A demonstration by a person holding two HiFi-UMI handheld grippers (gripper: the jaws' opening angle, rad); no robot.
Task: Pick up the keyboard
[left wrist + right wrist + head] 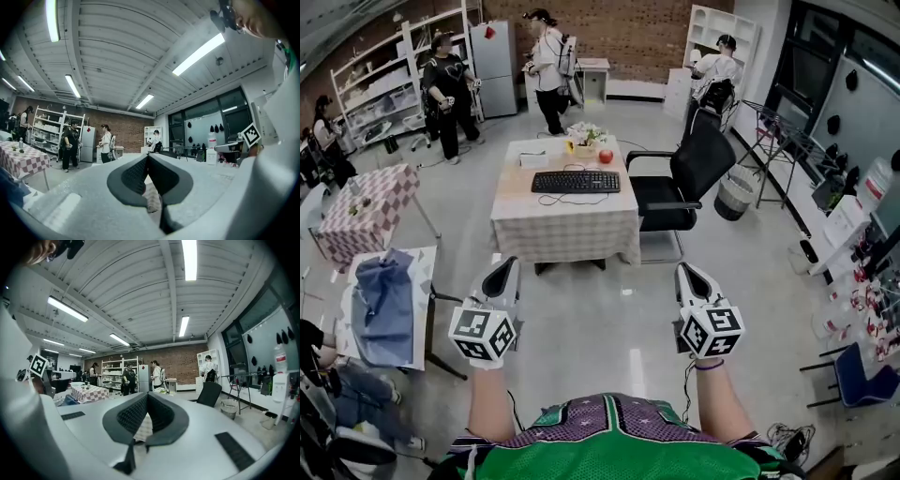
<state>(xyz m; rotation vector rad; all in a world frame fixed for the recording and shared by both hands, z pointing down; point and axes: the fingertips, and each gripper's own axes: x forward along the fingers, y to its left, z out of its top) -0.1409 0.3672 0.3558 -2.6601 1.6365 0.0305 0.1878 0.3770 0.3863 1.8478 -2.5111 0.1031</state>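
A cloth-covered counter [562,230] carries a black keyboard [576,181] at its middle, its cable [572,199] looped in front. Behind it are a red apple [606,157], a white box [533,160] and flowers [586,137].

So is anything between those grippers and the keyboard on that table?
Nothing visible. The left gripper and right gripper, both shut, are short of the table, with only bare floor between. The keyboard lies uncovered, its cable looped on its near side; the black chair stands to the right.

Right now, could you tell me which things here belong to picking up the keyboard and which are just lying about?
For the job: keyboard, table, left gripper, right gripper.
Lying about: apple, office chair, waste bin, blue cloth.
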